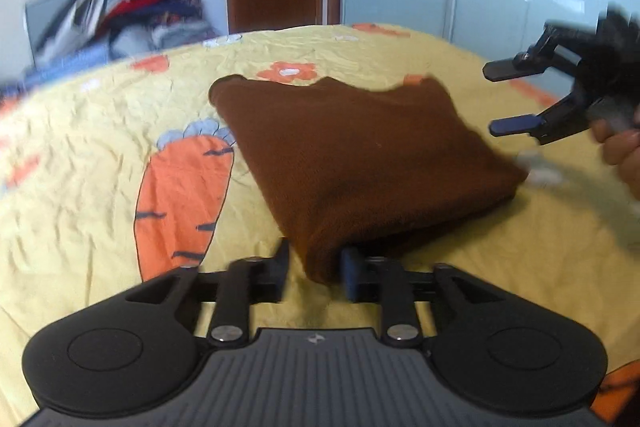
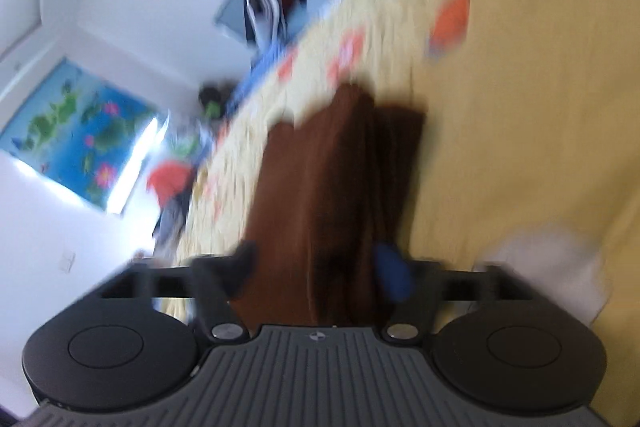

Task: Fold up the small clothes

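On my left wrist view, the brown folded garment (image 1: 352,163) lies on the yellow bedsheet (image 1: 100,131); my left gripper (image 1: 316,273) stands spread around its near corner. My right gripper (image 1: 506,99) hangs open off the right edge. The right wrist view is blurred: garment between parted fingers (image 2: 394,275).

Left gripper (image 1: 315,269): black ribbed body, round side discs, silver screws, one blue fingertip (image 1: 352,273). Right gripper (image 1: 505,98): same black build; bare skin seen on hand (image 1: 622,151).
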